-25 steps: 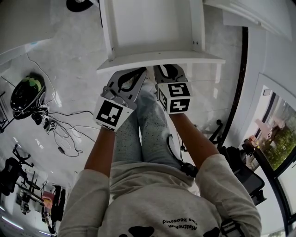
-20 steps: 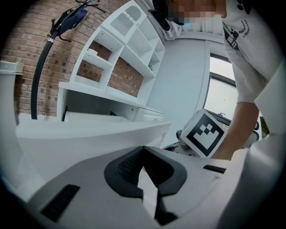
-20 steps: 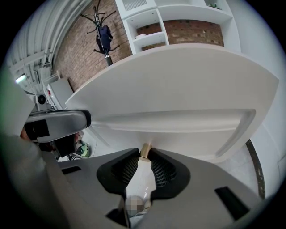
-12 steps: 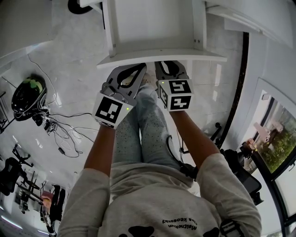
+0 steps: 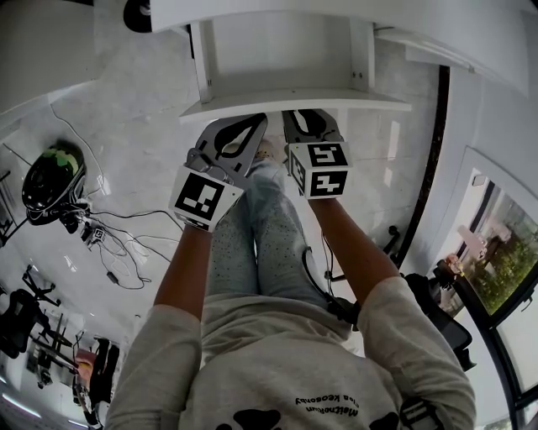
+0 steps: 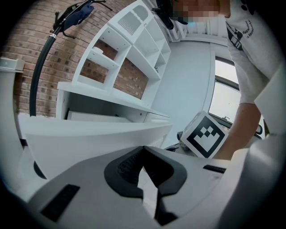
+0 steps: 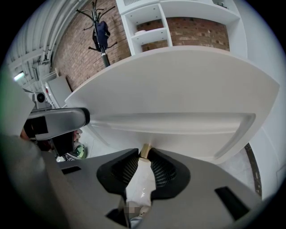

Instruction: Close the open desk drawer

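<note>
Plainly, near to far:

- The person's grey sweatshirt fills the bottom of the head view. Both bare forearms reach forward and down, side by side, above grey trouser legs.
- The left gripper lies at a shallow downward slope, its marker cube nearest the wrist. Its own view shows the jaws pressed together at the tips with nothing between them.
- The right gripper tips down more steeply, just beside the left one. Its jaws stand a narrow gap apart. A small tan piece shows in that gap at the tips, and no pressing of the pads on it can be made out.
- Both sets of tips are set against the near face of the white desk drawer, under its top lip. The right gripper sits just below the long recessed groove in the front panel.
- The drawer is open, pulled out toward the person with its white interior exposed. The white desk top overhangs its far end.
- The floor is pale glossy marble-look tile. Loose black cables and a black rounded object with a green patch lie well to the left.
- Farther off are a white open shelving unit, a red brick wall and a black coat stand. A window is at the right.
</note>
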